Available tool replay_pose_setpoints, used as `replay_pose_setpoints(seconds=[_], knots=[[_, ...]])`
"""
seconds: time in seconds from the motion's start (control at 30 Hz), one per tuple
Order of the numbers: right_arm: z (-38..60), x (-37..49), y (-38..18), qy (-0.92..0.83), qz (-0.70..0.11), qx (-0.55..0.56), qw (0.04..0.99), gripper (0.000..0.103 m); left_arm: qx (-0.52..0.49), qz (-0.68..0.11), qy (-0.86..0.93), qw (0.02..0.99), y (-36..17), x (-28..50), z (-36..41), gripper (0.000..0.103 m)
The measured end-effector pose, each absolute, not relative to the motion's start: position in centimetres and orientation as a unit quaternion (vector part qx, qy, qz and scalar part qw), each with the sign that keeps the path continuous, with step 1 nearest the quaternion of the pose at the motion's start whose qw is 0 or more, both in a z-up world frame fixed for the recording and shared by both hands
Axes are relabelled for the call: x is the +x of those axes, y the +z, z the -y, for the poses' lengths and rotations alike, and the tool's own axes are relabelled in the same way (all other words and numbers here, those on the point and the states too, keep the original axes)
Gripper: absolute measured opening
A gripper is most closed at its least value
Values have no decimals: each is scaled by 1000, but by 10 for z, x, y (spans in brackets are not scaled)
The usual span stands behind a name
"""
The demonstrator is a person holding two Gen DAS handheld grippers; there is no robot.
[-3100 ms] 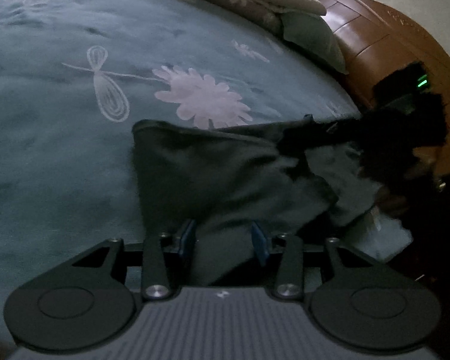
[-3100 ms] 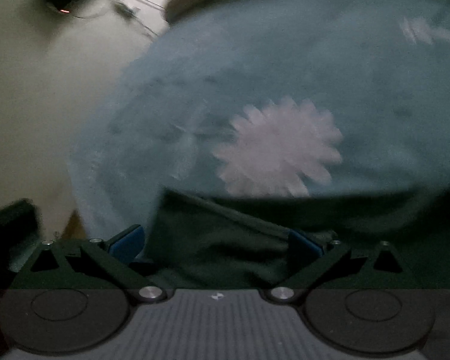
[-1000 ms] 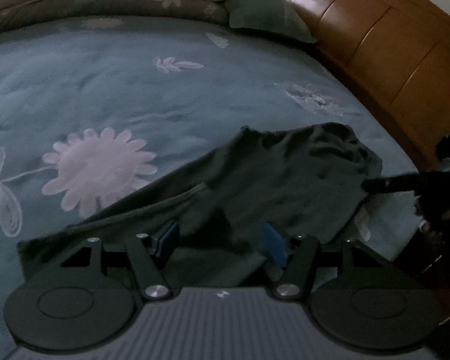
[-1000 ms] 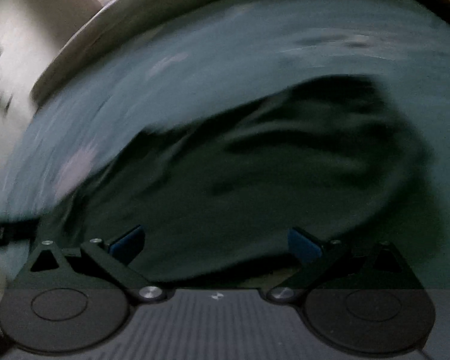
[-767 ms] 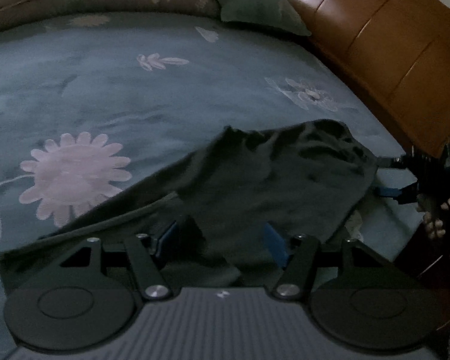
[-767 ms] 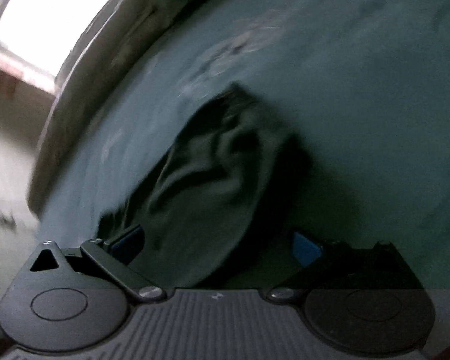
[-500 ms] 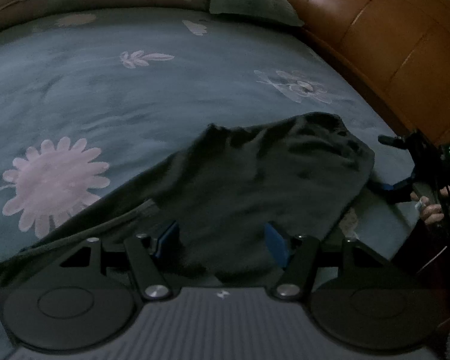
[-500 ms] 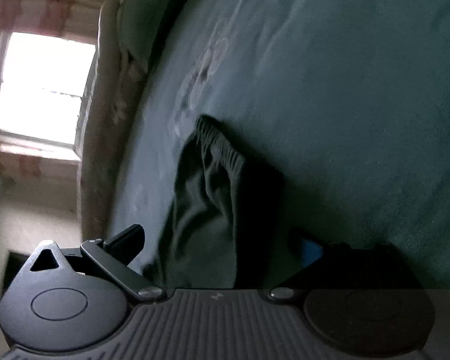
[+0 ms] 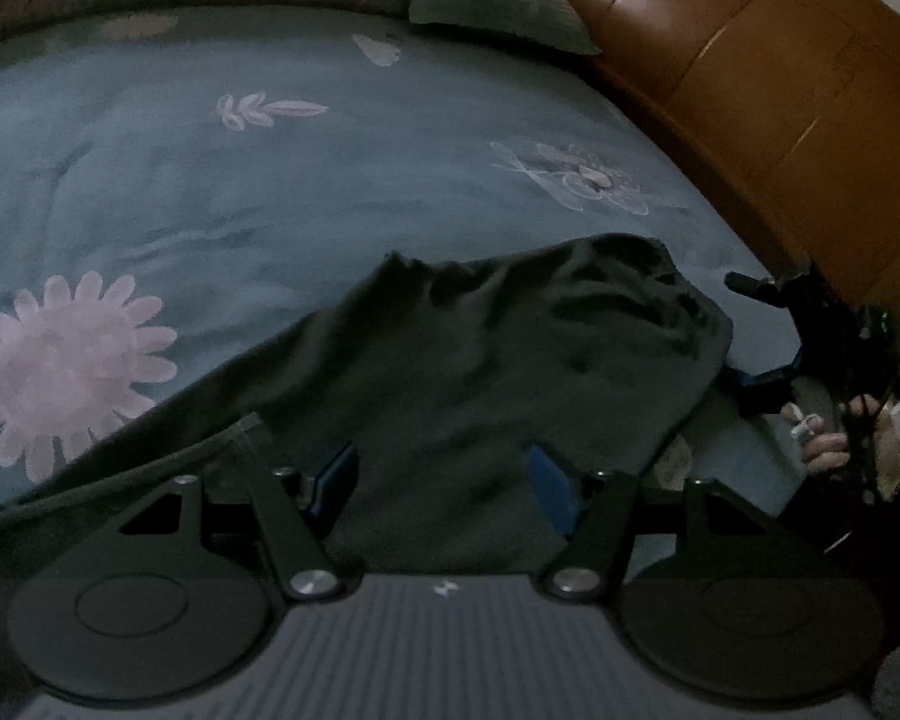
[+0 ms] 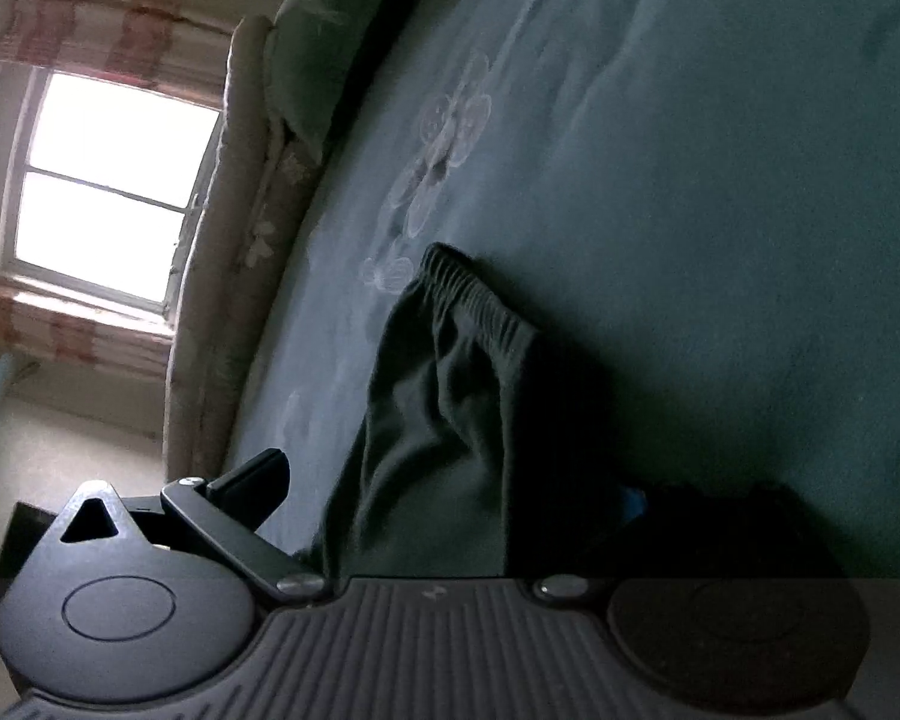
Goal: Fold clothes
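Dark garment [image 9: 498, 372] on bedspread [image 9: 222, 192], left tool [image 9: 444, 474] wide, right tool [image 9: 768, 336] wide, window [image 10: 108, 192] only in right view

The left tongs [image 9: 441, 480] are held low, jaws spread wide. The right tongs [image 9: 762, 336], off to their right, gape open, gripped by a hand [image 9: 834, 450].
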State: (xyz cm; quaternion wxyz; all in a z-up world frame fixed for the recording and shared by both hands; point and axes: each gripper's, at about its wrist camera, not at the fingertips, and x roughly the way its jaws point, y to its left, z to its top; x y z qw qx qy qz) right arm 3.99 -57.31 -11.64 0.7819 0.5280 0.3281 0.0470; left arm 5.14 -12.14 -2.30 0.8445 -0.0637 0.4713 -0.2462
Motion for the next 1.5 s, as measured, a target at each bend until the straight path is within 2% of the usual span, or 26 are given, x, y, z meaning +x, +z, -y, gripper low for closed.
replay_pose_setpoints(seconds=[0.17, 0.67, 0.73, 0.87, 0.9, 0.93, 1.03, 1.5], knots=[[582, 69, -114, 50, -313, 515, 796, 103, -66, -468, -253, 844, -23, 53, 126, 63], [573, 58, -121, 86, -280, 452, 843, 102, -85, -472, -246, 842, -28, 52, 120, 63], [573, 51, -123, 79, -270, 442, 852, 91, -85, -472, -245, 843, -27, 51, 117, 63], [585, 41, -135, 57, -269, 448, 851, 50, -94, -477, -233, 842, -30, 50, 109, 63], [590, 46, -140, 40, -275, 459, 844, 23, -97, -479, -232, 841, -32, 50, 108, 63], [596, 47, -147, 27, -277, 478, 833, 14, -99, -481, -231, 840, -33, 51, 107, 63], [604, 46, -154, 43, -268, 505, 819, 15, -97, -486, -238, 836, -35, 52, 112, 63], [589, 46, -132, 17, -299, 463, 834, 20, -89, -471, -215, 851, -21, 40, 101, 63]])
